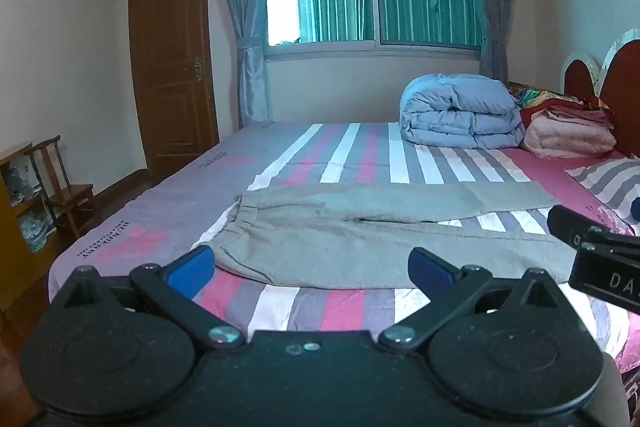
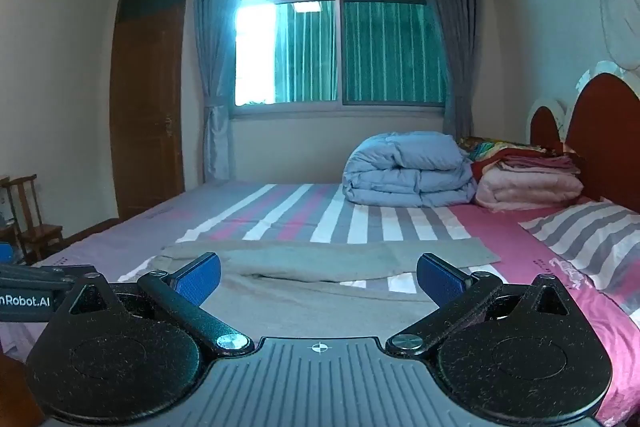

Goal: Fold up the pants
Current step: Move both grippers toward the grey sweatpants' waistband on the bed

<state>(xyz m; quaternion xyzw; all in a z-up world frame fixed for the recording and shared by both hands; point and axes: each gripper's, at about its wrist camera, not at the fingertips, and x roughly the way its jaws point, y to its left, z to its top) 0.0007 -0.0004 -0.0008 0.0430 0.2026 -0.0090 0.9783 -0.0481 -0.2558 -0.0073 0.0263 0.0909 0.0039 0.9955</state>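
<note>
Grey pants [image 1: 360, 231] lie flat on the striped bed sheet [image 1: 304, 147], waistband to the left, the two legs spread apart toward the right. My left gripper [image 1: 312, 265] is open and empty, just above the near edge of the pants by the waist. My right gripper [image 2: 318, 277] is open and empty, hovering over the near leg of the pants [image 2: 320, 267]. The right gripper's body also shows at the right edge of the left wrist view [image 1: 596, 251].
A folded blue duvet [image 1: 460, 111] and pink folded blankets [image 1: 568, 135] sit at the far right by the red headboard [image 1: 616, 75]. A striped pillow [image 2: 588, 239] lies to the right. A wooden chair [image 1: 64, 187] and door [image 1: 172, 59] stand left.
</note>
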